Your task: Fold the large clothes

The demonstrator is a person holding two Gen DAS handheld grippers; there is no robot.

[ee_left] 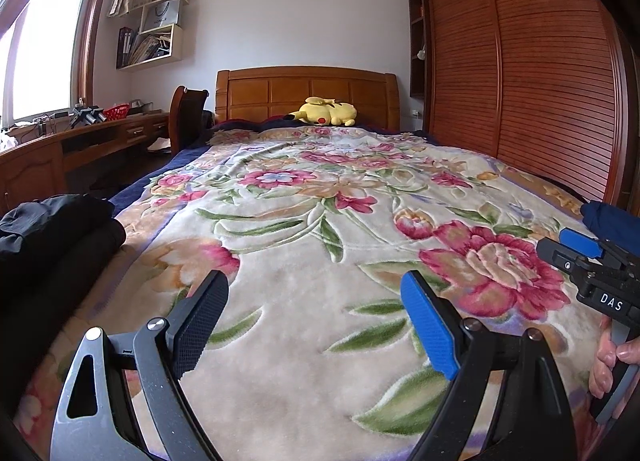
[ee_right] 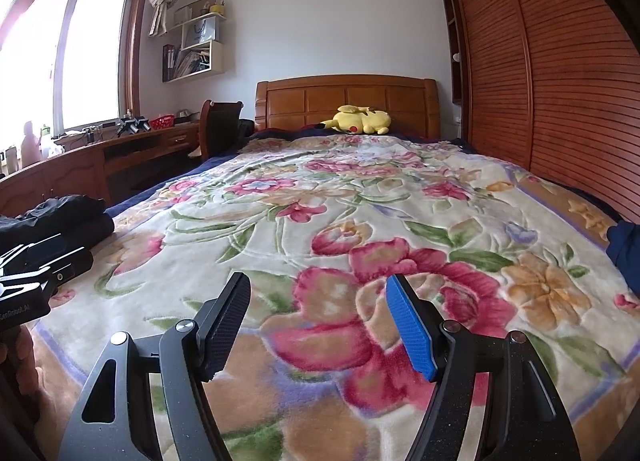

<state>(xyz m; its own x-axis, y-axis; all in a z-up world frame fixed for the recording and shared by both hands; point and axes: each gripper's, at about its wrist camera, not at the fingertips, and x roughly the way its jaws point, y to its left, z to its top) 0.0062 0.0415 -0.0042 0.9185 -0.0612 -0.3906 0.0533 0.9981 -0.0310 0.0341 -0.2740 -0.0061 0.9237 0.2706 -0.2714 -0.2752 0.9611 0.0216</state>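
A pile of black clothes (ee_left: 56,229) lies at the bed's left edge; it also shows in the right wrist view (ee_right: 68,217). A dark blue garment (ee_left: 612,221) lies at the bed's right edge, also in the right wrist view (ee_right: 624,253). My left gripper (ee_left: 316,297) is open and empty, just above the floral blanket (ee_left: 300,201). My right gripper (ee_right: 318,297) is open and empty over the blanket (ee_right: 360,189). The right gripper also shows at the right edge of the left wrist view (ee_left: 576,249); the left gripper's body shows at the left edge of the right wrist view (ee_right: 36,269).
A yellow plush toy (ee_left: 326,111) lies by the wooden headboard (ee_left: 308,93). A slatted wardrobe (ee_left: 520,81) stands along the bed's right side. A wooden desk (ee_left: 80,141) and chair (ee_left: 188,113) stand to the left under the window.
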